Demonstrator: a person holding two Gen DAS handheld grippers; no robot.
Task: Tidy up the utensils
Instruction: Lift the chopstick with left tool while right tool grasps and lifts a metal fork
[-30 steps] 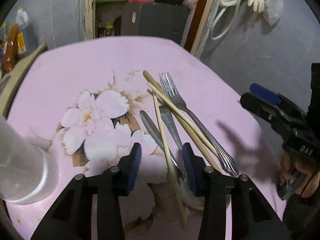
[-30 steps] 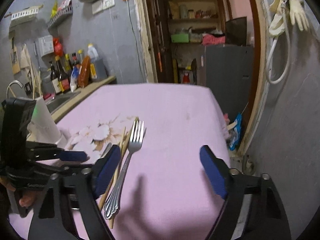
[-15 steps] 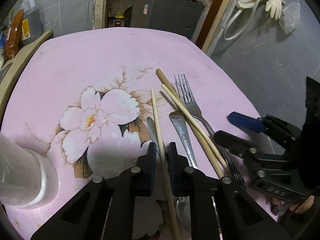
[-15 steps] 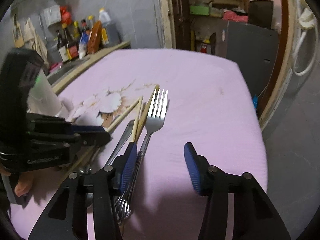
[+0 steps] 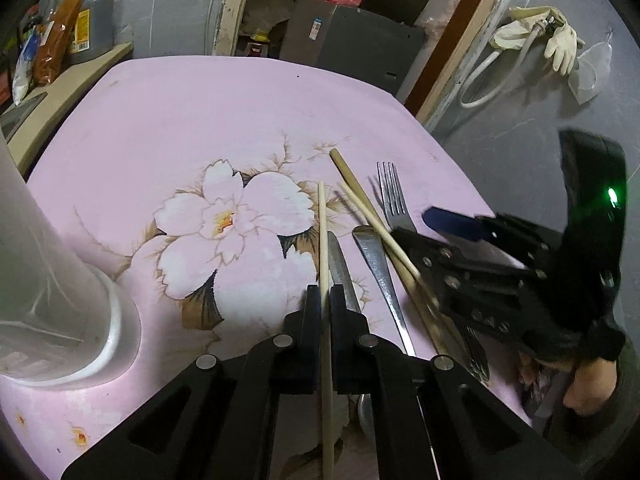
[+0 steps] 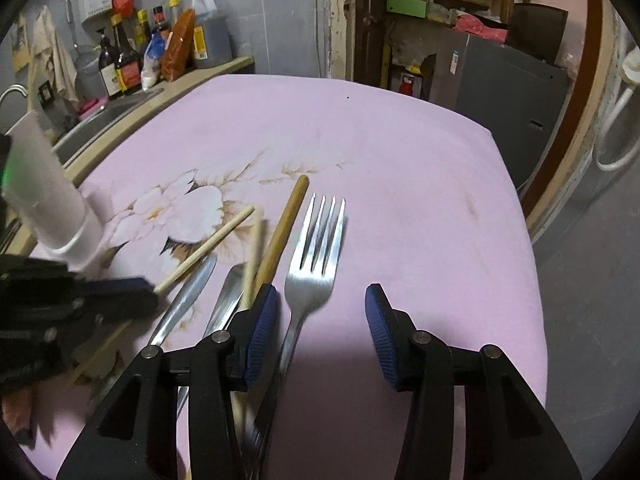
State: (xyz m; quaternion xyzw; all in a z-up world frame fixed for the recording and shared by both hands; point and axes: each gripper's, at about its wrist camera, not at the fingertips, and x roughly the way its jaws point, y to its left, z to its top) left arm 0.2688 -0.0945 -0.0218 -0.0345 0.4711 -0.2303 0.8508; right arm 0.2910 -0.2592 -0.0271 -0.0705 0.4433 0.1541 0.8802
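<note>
Leftmost, the left gripper (image 5: 325,300) pinches one pale chopstick (image 5: 323,240) over the pink flowered table (image 5: 200,120); rightward, the right gripper (image 6: 320,332), jaws parted, straddles the fork (image 6: 316,248), gripping nothing.

The pink flower-printed tablecloth (image 6: 420,184) appeared matt and smooth. The silver four-tined metal fork (image 6: 318,248) showed a glossy, reflective finish, as did the polished metal knife blade (image 5: 340,268). The pale wooden chopstick (image 5: 322,240) looked matt. The ribbed blue gripper pads (image 6: 262,332) appeared rubbery.
</note>
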